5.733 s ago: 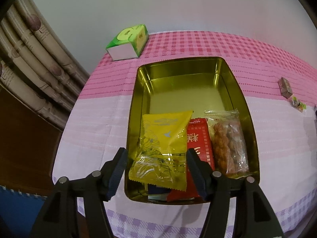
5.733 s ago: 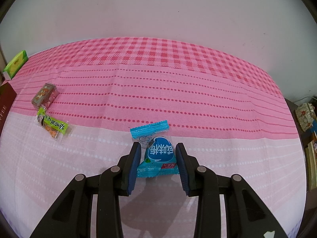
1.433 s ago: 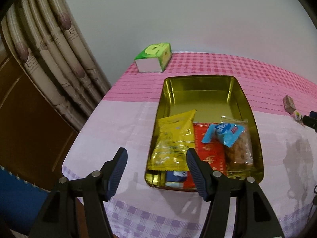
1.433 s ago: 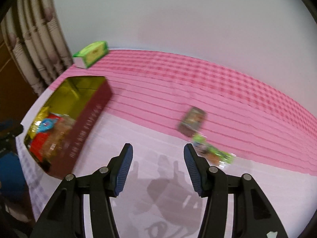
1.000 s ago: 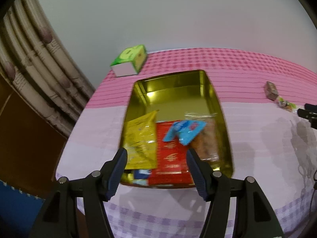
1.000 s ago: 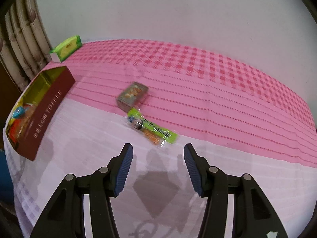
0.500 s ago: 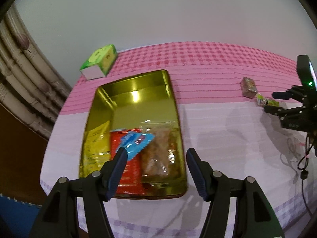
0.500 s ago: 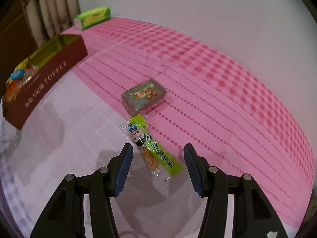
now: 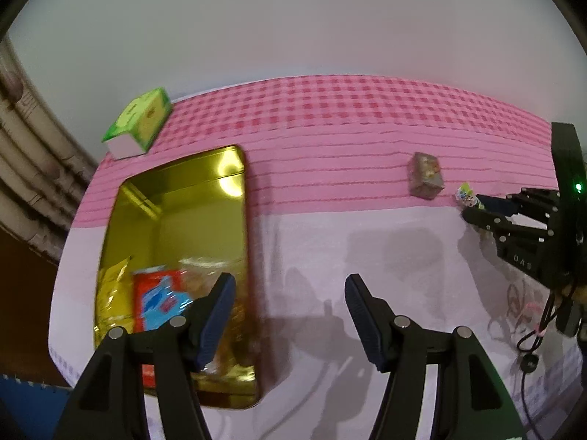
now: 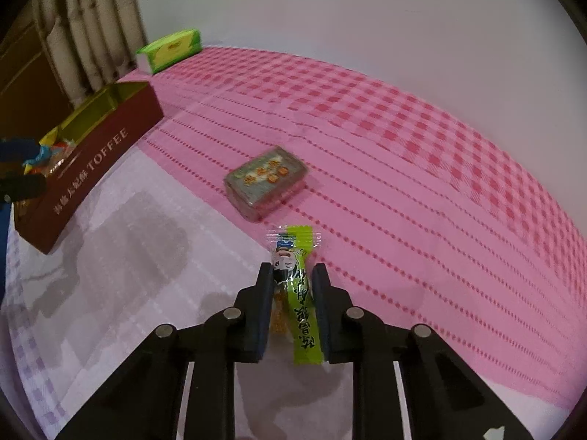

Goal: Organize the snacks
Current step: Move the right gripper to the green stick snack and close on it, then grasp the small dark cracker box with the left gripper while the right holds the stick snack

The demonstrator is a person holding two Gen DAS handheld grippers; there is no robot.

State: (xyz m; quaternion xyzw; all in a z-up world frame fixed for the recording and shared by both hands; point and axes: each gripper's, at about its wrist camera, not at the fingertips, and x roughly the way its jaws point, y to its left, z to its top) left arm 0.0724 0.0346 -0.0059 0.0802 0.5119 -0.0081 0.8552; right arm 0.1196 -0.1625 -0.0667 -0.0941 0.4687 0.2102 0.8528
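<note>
A gold-lined tin (image 9: 161,212) with a maroon "TOFFEE" side (image 10: 91,168) holds a yellow bag (image 9: 110,289), a red packet (image 9: 154,282), a blue packet (image 9: 165,302) and a clear snack bag. My left gripper (image 9: 286,304) is open and empty above the cloth just right of the tin. My right gripper (image 10: 293,286) is shut on a green snack stick packet (image 10: 297,289) on the cloth; it also shows at the right in the left wrist view (image 9: 477,209). A grey snack pack (image 10: 266,181) lies just beyond it (image 9: 425,176).
A green tissue box (image 9: 139,124) stands at the table's far left corner (image 10: 170,49). Curtains (image 10: 84,44) hang left of the table. A pink checked cloth (image 10: 403,146) covers the table, and a white wall lies behind.
My right gripper moved forward and closed on the green stick packet. My left gripper swung right, so the tin now lies at its left.
</note>
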